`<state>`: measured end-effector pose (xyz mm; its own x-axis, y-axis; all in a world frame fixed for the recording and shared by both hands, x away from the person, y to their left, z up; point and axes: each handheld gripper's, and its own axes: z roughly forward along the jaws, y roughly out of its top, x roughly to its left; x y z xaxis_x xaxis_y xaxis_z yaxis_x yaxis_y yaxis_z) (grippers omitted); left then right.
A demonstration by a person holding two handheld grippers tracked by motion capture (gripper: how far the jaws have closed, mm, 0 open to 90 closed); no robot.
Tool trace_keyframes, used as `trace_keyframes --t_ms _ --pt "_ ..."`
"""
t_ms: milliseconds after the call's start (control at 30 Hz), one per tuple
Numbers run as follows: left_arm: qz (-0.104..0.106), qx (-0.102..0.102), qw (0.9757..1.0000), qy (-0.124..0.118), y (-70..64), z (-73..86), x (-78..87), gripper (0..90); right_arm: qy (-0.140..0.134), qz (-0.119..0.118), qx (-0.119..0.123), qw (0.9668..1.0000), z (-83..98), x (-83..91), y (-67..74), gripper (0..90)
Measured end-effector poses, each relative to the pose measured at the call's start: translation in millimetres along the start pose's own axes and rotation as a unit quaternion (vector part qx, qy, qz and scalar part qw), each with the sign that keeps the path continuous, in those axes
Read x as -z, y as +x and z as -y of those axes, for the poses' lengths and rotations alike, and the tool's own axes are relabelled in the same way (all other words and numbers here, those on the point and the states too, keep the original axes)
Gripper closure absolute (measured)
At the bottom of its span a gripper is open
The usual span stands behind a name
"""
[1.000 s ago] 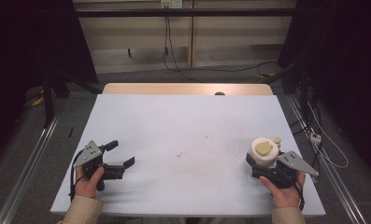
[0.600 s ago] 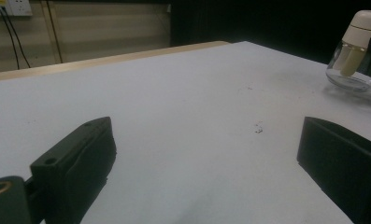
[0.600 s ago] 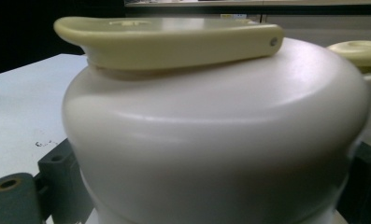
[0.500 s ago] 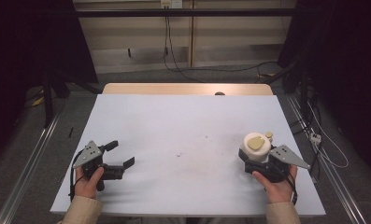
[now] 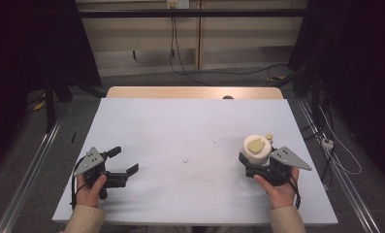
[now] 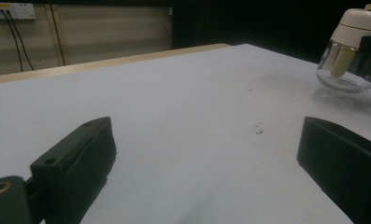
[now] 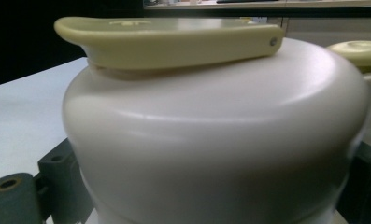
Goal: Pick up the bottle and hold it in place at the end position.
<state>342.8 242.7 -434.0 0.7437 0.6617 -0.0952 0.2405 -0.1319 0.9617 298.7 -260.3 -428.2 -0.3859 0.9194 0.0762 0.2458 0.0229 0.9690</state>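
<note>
Bench (image 5: pixel 190 131): white top, wooden strip along the far edge. Wide bare surface across the middle and far half; a few small dark specks near centre.

Right gripper (image 5: pixel 258 167): near the bench's right front corner, held in the person's right hand (image 5: pixel 277 187). Its fingers are clamped on a jar (image 5: pixel 256 149), one either side of the body, as the right gripper view shows. The jar has a clear glass base, a cream dome lid and a yellow-green flip tab (image 7: pixel 169 39) on top. The left gripper view shows the jar (image 6: pixel 349 51) lifted clear of the bench, a shadow under it. It sits near the right edge, with little room on that side and open bench to its left and beyond it.

Jar's long axis: roughly upright, lid on top, tilted slightly. The flip tab lies flat across the lid. A small round cream knob (image 5: pixel 269 137) stands just beside the lid on the far side.

Left gripper (image 5: pixel 124 162): near the left front corner, in the left hand (image 5: pixel 90 187), well apart from the jar. Fingers (image 6: pixel 75 163) spread wide, nothing between them, pointing toward the bench's middle.
</note>
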Motion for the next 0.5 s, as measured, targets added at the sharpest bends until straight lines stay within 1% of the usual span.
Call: trace_keyframes --t_ms 167,500 --pt "-0.004 0.004 1.0000 -0.005 0.5 0.3 1.7 4.0 0.002 -0.007 0.004 1.0000 -1.3 -6.4 3.9 6.8" --pt "0.000 0.004 1.0000 -0.005 0.5 1.0 2.0 4.0 0.001 -0.018 0.002 0.9998 -4.9 -18.1 9.7 6.8"
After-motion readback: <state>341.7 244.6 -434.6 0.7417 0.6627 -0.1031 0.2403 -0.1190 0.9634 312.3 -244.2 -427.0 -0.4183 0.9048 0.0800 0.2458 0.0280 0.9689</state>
